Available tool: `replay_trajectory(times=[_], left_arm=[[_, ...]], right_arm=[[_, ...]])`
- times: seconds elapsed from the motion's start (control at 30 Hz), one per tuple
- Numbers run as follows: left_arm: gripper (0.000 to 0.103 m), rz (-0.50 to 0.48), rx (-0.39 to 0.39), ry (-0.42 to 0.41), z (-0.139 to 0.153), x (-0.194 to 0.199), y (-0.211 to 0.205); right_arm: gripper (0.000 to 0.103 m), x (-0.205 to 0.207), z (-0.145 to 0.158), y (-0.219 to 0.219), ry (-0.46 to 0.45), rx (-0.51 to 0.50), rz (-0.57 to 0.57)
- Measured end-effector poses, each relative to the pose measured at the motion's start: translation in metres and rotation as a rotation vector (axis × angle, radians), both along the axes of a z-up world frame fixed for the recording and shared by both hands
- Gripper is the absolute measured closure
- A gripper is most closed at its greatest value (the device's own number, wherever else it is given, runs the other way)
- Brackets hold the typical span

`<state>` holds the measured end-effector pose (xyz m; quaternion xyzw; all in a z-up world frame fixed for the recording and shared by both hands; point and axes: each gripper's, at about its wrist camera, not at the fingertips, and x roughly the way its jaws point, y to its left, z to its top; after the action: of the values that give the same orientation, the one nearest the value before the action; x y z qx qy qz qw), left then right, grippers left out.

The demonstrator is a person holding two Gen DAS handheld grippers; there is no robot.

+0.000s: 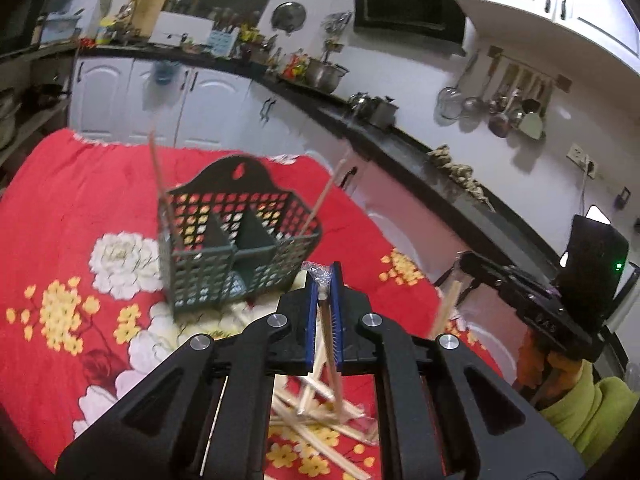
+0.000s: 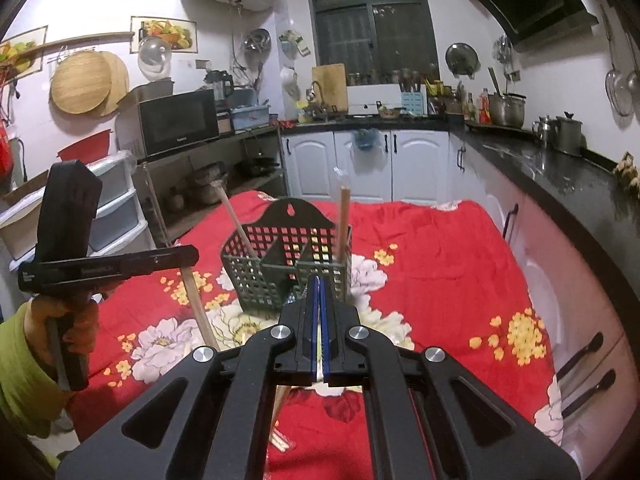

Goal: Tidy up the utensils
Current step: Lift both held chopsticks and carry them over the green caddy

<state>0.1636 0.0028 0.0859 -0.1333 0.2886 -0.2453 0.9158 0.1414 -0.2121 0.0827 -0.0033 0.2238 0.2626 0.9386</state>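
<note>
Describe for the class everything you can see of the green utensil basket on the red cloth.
The green basket looks like dark plastic with square-holed lattice walls, solid inner dividers forming compartments, and a raised arched back with a hanging hole. It stands upright on the red flowered cloth. Two wooden sticks lean inside, one at the left end, one at the right.

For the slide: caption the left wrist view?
Left tool shut on a wrapped chopstick above the loose pile, green caddy ahead.
</note>
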Motion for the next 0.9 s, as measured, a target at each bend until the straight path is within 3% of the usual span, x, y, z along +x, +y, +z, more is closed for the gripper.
replay_trajectory(times=[0.5,0.9], left_arm=[[0.1,-0.032,0.013,-0.116,0.054,0.001,-0.013],[0.1,0.068,0.047,-0.201,0.094,0.017,0.008]], right_arm=[[0.102,0.002,0.034,0.003,-0.078,0.032,0.012],[0.102,0.011,0.066,0.018,-0.143,0.086,0.05]])
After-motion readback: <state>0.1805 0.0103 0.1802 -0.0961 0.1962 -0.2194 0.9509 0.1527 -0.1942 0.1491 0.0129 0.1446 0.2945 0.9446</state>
